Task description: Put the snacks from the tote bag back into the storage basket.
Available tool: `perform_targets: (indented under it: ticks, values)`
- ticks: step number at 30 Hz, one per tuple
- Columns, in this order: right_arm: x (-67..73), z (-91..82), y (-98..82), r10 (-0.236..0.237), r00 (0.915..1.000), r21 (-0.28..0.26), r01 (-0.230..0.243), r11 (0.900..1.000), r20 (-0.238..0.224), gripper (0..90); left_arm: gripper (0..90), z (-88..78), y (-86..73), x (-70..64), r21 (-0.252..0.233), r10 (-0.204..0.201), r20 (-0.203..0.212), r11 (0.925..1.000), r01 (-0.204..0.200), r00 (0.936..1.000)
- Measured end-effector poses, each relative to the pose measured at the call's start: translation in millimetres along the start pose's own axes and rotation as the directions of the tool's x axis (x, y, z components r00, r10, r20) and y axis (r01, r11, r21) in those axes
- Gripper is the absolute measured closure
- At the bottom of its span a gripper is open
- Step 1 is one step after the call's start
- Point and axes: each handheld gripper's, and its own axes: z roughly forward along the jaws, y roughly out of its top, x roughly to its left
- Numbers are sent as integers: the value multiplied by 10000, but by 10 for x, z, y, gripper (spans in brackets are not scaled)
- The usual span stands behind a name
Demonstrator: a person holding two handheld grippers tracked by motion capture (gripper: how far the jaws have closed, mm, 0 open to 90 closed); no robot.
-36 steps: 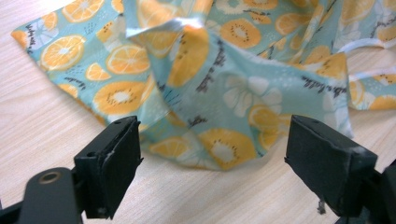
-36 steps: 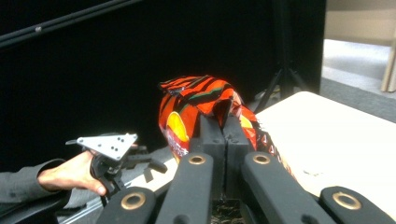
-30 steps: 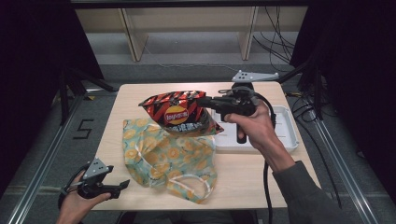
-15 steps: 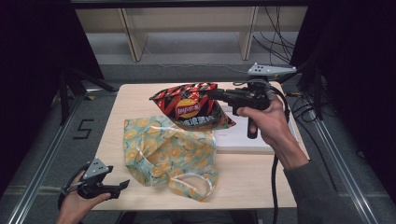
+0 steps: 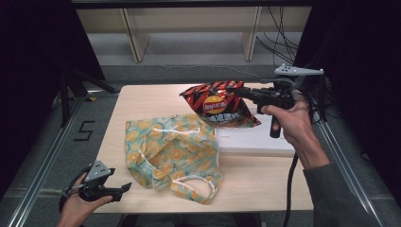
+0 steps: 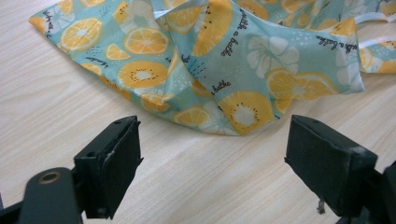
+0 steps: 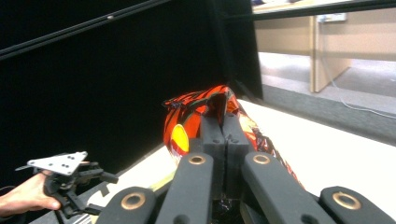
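While the right gripper (image 5: 236, 90) pinches the top edge of the red chip bag (image 5: 215, 105), its jaws pressed tight together on the foil, the bag hangs in the air just beyond the lemon-print tote bag (image 5: 168, 153). I'd judge that thin pinch could slip, dropping the chips short of the tote. The tote lies flat and crumpled, its mouth closed, which blocks loading. Beside the tote's near corner the left gripper (image 5: 124, 188) waits, jaws spread and empty. A white tray (image 5: 255, 142) sits right of the tote.
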Motion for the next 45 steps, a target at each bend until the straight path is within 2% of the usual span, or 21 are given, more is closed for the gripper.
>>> perform_targets:
  ticks: [11,12,15,16,17,18,19,22,27,30,31,34,35,36,38,39,40,42,43,44,45]
  values:
    - [-254,-170,-178,554,9963,31,-557,9984,658,900,174,12,0,8,15,115,-30,9999,-115,9999]
    - [-272,-173,-195,542,9964,7,-543,9985,657,900,174,18,-8,-12,-89,-164,-38,9998,164,9999]
    - [-323,-181,-246,518,9961,-18,-518,9987,718,900,174,18,2,20,-52,265,-8,9996,-265,9996]
    - [-321,-184,-262,708,9947,17,-711,9975,746,900,174,17,-4,-3,30,-116,50,9999,116,9999]
    - [-354,-185,-289,618,9952,1,-619,9981,758,900,174,16,-6,-9,54,-188,28,9998,188,9998]
    - [-355,-187,-304,823,9937,13,-826,9966,758,900,174,11,0,15,146,134,-27,9998,-133,9999]
    - [-390,-186,-326,681,9942,24,-686,9976,834,900,174,16,1,15,80,126,6,9999,-126,9999]
    - [-422,-184,-384,949,9915,80,-960,9953,895,900,174,16,-6,-6,64,-176,23,9998,176,9998]
    - [-490,-168,-466,1037,9901,128,-1054,9944,945,900,174,15,7,38,143,436,-29,9989,-435,9990]
    - [-503,-155,-505,1086,9899,149,-1104,9938,914,900,174,25,-14,-24,103,-526,34,9986,525,9986]
    - [-515,-145,-519,979,9908,158,-998,9949,934,900,174,21,-9,-6,151,-224,14,9996,224,9997]
    - [-522,-126,-566,1173,9893,230,-1197,9925,869,900,174,19,-10,-13,264,-391,36,9989,390,9992]
    - [-537,-116,-581,1012,9909,209,-1035,9944,887,900,174,18,-12,-24,253,-540,-7,9982,540,9985]
    - [-528,-109,-600,1272,9887,213,-1292,9914,790,900,174,17,-4,6,250,-97,14,9996,97,10000]
    - [-549,-95,-637,1252,9888,249,-1276,9915,811,900,174,18,-3,10,239,-37,17,9997,37,10000]
    - [-558,-87,-657,1333,9876,293,-1361,9903,831,900,174,20,-10,-16,250,-429,24,9988,428,9991]
    - [-576,-80,-678,1211,9889,281,-1239,9919,857,900,174,20,-11,-14,262,-402,40,9989,401,9992]
    - [-588,-69,-721,1463,9853,319,-1495,9882,878,900,174,21,-11,-14,260,-397,41,9989,396,9992]
    - [-608,-67,-745,1417,9860,318,-1450,9889,881,900,174,35,-10,1,60,-110,17,9999,110,9999]
    - [-626,-60,-760,1331,9875,270,-1358,9904,839,900,174,36,-10,-1,65,-133,27,9999,133,9999]
    - [-621,-62,-777,1562,9837,362,-1599,9865,887,900,174,37,-11,-6,78,-196,43,9998,196,9998]
